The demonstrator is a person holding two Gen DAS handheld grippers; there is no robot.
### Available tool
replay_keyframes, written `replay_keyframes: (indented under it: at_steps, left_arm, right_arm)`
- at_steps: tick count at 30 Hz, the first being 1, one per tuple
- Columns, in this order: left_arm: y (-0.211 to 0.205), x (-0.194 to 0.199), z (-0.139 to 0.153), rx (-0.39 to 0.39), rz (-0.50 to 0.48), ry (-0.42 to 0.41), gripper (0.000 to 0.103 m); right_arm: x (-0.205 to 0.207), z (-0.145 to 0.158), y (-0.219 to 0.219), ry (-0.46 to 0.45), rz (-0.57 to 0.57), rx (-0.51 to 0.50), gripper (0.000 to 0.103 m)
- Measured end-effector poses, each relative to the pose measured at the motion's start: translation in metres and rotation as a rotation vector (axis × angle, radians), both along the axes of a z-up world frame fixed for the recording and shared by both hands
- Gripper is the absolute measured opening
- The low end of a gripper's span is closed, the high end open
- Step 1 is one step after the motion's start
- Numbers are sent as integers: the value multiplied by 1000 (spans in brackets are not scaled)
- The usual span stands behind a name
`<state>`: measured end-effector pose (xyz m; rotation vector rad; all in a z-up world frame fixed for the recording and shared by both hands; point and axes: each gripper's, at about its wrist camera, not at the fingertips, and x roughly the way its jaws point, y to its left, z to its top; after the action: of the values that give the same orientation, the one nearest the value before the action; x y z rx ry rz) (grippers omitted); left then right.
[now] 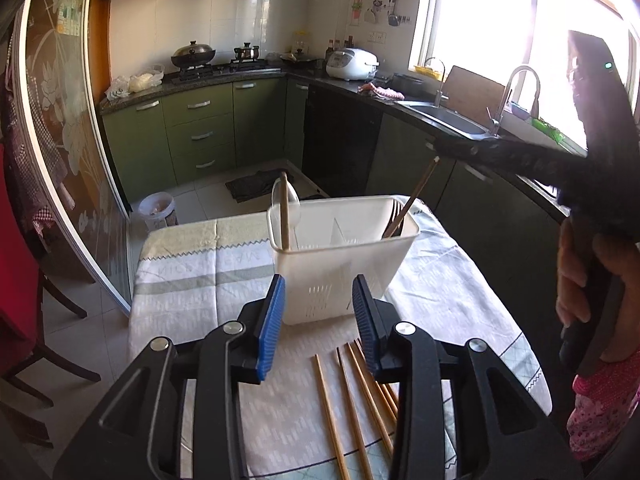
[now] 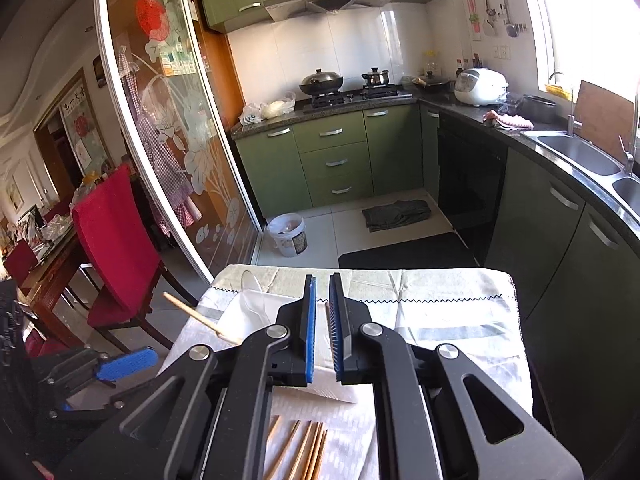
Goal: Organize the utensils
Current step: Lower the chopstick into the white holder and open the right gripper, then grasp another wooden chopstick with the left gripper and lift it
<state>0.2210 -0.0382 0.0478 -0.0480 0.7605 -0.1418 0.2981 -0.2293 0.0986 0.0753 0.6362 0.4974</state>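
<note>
Loose chopsticks [image 1: 352,400] lie just before the caddy [image 1: 340,256]; my left gripper [image 1: 318,320] hangs wide open, empty. Right gripper [image 2: 322,332] pinches one chopstick [image 1: 412,200] over the caddy's right compartment; I'd release it steeply.

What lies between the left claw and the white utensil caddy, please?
Only bare tablecloth, seen in the left wrist view; the open left claw frames the white utensil caddy without touching.
</note>
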Motion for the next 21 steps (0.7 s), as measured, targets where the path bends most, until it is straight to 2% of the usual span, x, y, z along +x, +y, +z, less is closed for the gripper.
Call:
replay_keyframes:
  at_steps: [5,9,12,16,21]
  left_arm:
    - [-7,0,-54,-49,-11,232,35]
    - [-12,3,-98,-28,9,377,35]
    - [-16,8,-117,-10,21,429,35]
    - [-22,16,-137,10,24,493,35]
    - [-31,22,-152,48,43,521,35]
  right_arm:
    - [-54,4,-29,-18,27,15,11]
    - [-91,-14,-53,4,39,17,11]
    - [-113,-37,-76,33,28,31,16]
    - [-129,-68,-107,90,-19,64,17]
    - [-135,-99,-130,154,-48,91,17]
